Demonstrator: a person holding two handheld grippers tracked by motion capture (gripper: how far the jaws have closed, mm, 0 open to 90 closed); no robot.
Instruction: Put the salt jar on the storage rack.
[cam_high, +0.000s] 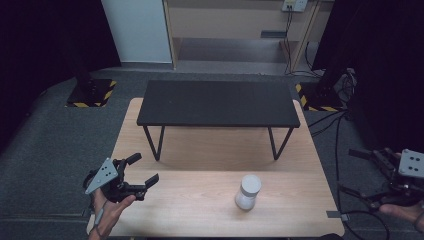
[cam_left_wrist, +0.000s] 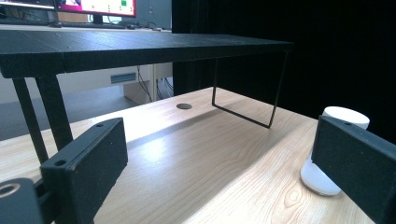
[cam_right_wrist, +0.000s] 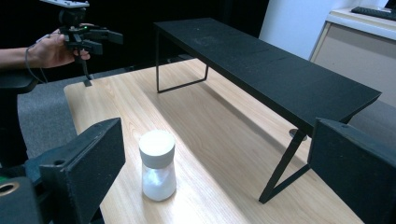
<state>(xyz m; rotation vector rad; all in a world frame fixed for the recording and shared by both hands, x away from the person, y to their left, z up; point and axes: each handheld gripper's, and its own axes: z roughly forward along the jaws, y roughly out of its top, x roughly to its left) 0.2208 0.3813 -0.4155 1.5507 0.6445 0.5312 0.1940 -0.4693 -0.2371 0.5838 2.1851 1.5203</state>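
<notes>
**Here: both grippers open, white shaker alone on the worktop**

Centre-front on the pale wooden worktop (cam_high: 210, 210): a white shaker (cam_high: 248, 192), upright, grey-white cap on top, white contents visible through the lower body in the right gripper view (cam_right_wrist: 158, 164). Touched by nothing, held by nothing.

Behind it, farther from the person: a low black shelf (cam_high: 218, 103) on thin black wire legs, spanning most of the worktop's width. Well apart from the shaker, with bare wood between.

At the worktop's front left corner: the left gripper (cam_high: 142, 171), in a hand (cam_high: 111, 207), jaws spread wide, nothing between them. Pointed across the worktop toward the shaker, yet well short of it. In the left gripper view, shaker (cam_left_wrist: 334, 140) partly hidden behind the right-hand jaw, shelf (cam_left_wrist: 140, 46) overhead on the left.

Beyond the worktop's right edge, over the grey floor (cam_high: 60, 145): the right gripper (cam_high: 354, 170), likewise held in a hand, jaws wide apart and empty. In its own view, shaker just inside the left-hand jaw, farther off and not between the pads; left gripper (cam_right_wrist: 109, 39) visible far across the worktop.
</notes>
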